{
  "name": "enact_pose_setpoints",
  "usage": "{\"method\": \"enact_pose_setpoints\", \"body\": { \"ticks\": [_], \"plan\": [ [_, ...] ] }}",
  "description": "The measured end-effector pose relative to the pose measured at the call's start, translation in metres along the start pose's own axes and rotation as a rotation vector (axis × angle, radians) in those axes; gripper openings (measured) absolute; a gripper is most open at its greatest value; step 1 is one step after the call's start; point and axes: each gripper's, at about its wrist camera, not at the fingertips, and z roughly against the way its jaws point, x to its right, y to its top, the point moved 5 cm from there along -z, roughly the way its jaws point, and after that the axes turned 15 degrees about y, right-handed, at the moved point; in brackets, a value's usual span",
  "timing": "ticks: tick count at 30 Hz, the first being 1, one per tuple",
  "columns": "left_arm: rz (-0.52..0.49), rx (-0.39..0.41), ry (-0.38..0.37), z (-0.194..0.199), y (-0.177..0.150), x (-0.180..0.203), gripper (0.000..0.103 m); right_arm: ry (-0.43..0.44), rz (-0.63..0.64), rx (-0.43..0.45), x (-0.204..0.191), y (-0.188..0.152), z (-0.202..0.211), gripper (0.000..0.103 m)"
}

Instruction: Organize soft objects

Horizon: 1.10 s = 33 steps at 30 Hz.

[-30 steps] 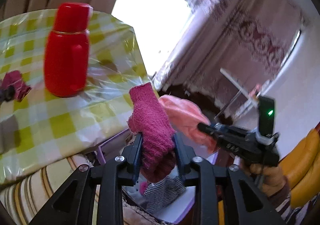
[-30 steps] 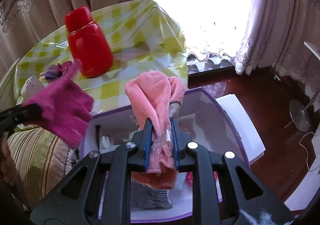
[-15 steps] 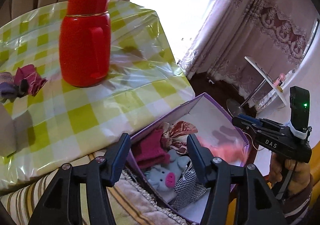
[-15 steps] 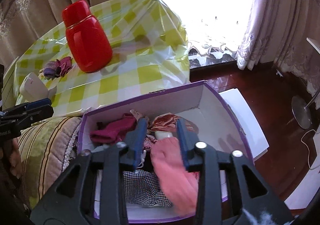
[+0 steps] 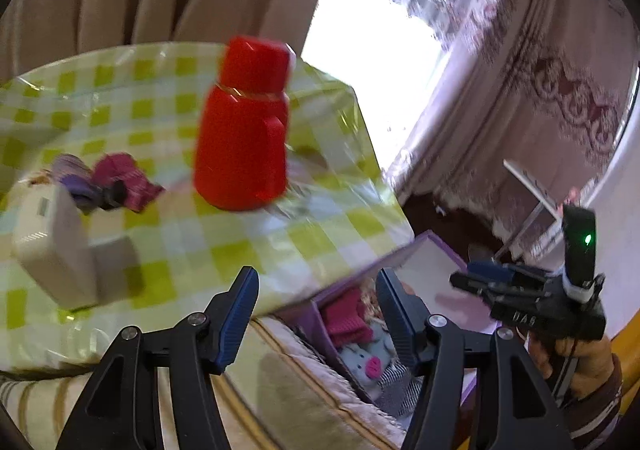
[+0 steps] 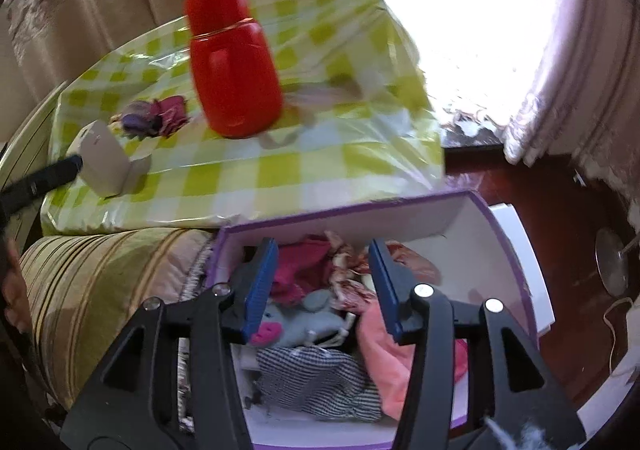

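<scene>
Red flask [image 6: 234,65] on a green-and-white checked surface [image 6: 280,169]; beside the surface, a purple-edged white box [image 6: 472,217] holds pink cloth [image 6: 384,362] and black-and-white gingham [image 6: 316,382].

A: How many boxes do you count?

B: Two. One purple-edged box [image 6: 502,246] with soft things in it, and one small white box [image 6: 105,157] on the table [image 6: 248,173].

A: And flasks?

B: One red flask [image 6: 232,61], standing on the checked cloth.

A: What lies inside the purple-edged box?

B: One grey toy pig [image 6: 304,324], one dark pink knit piece [image 6: 304,270], one light pink cloth [image 6: 386,362], one black-and-white checked cloth [image 6: 316,382] and one patterned red cloth [image 6: 352,282].

A: Anything soft on the table?

B: One small bundle of purple and pink cloth [image 5: 106,181]; how many pieces make it up, I cannot tell.

A: Grippers?

B: Two, each with two fingers spread apart: the left gripper [image 5: 316,302] and the right gripper [image 6: 323,282].
</scene>
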Motion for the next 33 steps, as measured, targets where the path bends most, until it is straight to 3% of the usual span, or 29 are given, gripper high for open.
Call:
{"method": "enact_pose_setpoints", "body": {
  "ticks": [6,18,33],
  "plan": [
    [0.098,0.081,0.056,0.025,0.021,-0.059,0.065,0.039,0.084,-0.015,-0.041,0.015,-0.013,0.053],
    [0.301,0.129,0.210,0.039,0.037,-0.186,0.066,0.126,0.233,-0.031,-0.118,0.046,-0.049,0.056],
    [0.432,0.143,0.262,0.028,0.064,-0.277,0.066,0.199,0.317,-0.033,-0.194,0.093,-0.106,0.058]
  ]
}}
